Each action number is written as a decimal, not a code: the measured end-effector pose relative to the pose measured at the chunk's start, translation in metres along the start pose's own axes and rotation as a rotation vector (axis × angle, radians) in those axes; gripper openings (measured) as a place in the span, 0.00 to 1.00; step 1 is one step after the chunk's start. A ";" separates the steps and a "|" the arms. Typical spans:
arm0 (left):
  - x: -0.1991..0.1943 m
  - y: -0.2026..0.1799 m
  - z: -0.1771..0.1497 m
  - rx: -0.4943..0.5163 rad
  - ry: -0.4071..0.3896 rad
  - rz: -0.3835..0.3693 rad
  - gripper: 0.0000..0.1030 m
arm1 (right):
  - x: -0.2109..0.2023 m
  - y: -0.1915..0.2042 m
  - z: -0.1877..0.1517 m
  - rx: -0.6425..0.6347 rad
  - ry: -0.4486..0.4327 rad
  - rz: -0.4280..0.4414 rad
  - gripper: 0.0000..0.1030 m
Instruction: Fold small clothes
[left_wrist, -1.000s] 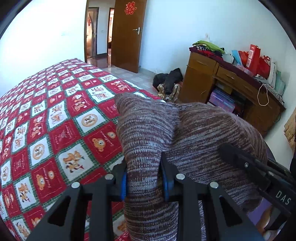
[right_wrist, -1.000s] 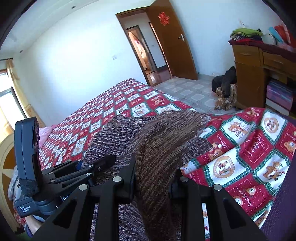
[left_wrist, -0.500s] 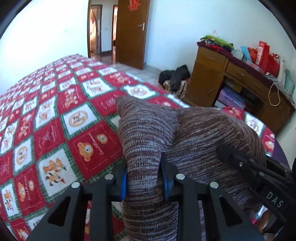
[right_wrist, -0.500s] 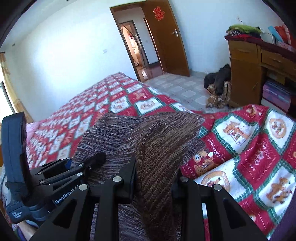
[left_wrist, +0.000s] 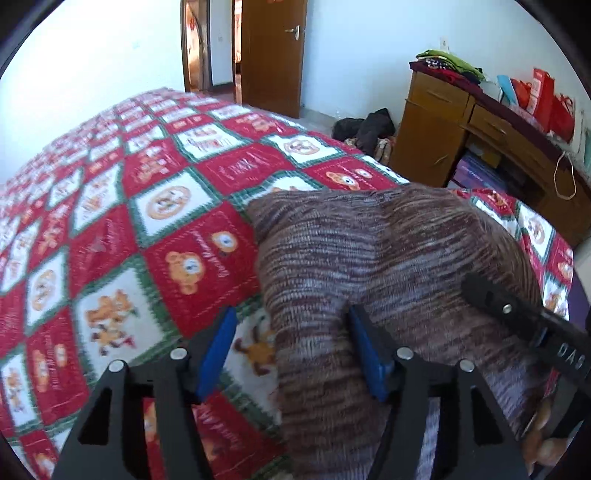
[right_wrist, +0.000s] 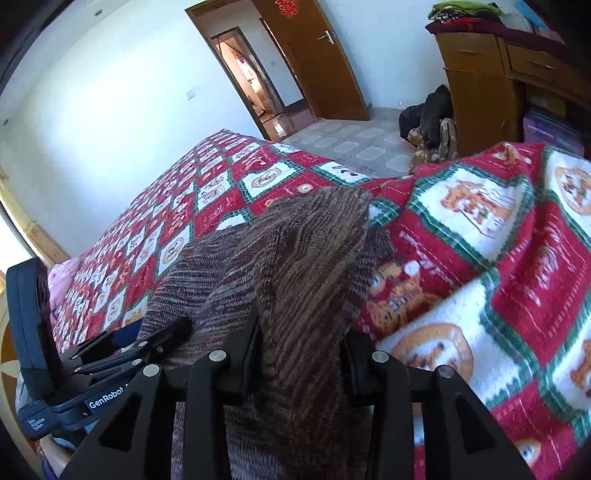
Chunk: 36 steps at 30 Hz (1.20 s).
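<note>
Left gripper (left_wrist: 291, 350): jaws are opening right now, blue pads spreading wide. The left pad is standing clear over the blanket, with a gap to the cloth; the right pad is sitting against the knit's edge, so nothing is being pinched.

Right gripper (right_wrist: 301, 354): jaws are opening too, but only a little. A thick fold of the knit is running up between the black fingers and filling the gap; both pads are looking as if they are touching the cloth, so it is pinching the fold for now.

Knit garment (left_wrist: 388, 258): brown and grey striped knit, lying bunched on the bed near its foot end, its far edge draping down onto the blanket. In the right wrist view (right_wrist: 295, 266) it is humping up in front of the fingers, one corner pointing towards the door.

Blanket (left_wrist: 155, 240): red, white and green squares with little bears, covering the whole bed under the garment.

Other gripper in shot: the right one's black finger is poking in at the left view's right edge; the left one's body is showing low left in the right view.

Background: wooden desk (left_wrist: 461, 122) with clothes piled on top, brown door (right_wrist: 317, 62) standing open.
</note>
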<state>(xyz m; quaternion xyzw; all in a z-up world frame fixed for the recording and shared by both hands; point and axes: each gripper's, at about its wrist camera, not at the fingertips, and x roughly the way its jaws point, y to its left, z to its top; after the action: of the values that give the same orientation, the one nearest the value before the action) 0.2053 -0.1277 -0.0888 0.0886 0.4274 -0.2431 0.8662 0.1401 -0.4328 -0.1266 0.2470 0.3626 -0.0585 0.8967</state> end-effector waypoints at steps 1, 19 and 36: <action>-0.007 -0.001 -0.002 0.013 -0.016 0.015 0.64 | -0.008 0.001 -0.003 -0.003 -0.014 -0.012 0.37; -0.050 -0.020 -0.044 0.109 -0.104 0.140 0.64 | -0.052 0.060 -0.071 -0.132 0.014 -0.210 0.33; -0.068 -0.015 -0.078 0.079 -0.070 0.111 0.64 | -0.079 0.054 -0.109 -0.066 0.025 -0.218 0.35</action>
<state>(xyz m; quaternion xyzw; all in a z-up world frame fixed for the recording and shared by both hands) 0.1082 -0.0884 -0.0830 0.1377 0.3815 -0.2142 0.8886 0.0299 -0.3393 -0.1180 0.1772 0.4003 -0.1403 0.8881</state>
